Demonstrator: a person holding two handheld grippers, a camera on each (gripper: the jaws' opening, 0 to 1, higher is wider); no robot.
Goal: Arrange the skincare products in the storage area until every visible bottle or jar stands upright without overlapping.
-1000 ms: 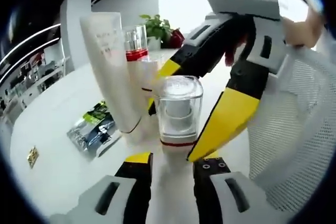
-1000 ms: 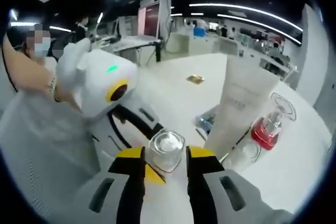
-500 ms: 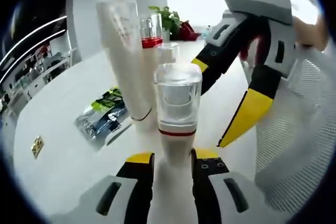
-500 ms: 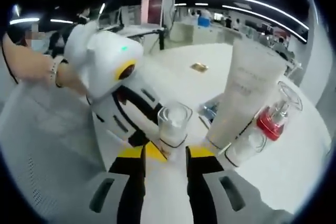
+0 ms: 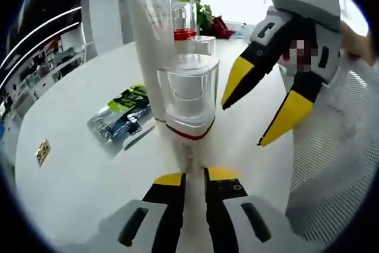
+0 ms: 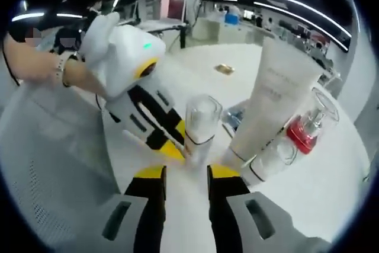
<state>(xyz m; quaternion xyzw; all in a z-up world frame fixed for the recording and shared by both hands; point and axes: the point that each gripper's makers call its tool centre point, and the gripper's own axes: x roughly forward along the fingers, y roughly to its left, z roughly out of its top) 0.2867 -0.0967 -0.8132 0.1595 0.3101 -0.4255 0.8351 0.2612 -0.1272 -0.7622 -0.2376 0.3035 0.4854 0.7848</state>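
the left gripper [image 5: 188,177] is closed on the base of a clear-capped bottle [image 5: 185,102], upright beside the tube [image 5: 149,34], probably just touching the table. right gripper [image 6: 185,173] gapes empty. next: release gently.

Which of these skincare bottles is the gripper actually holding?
The clear-capped bottle with the thin red ring, standing between the left gripper jaws. The tall white tube and red-banded bottle stand behind it.
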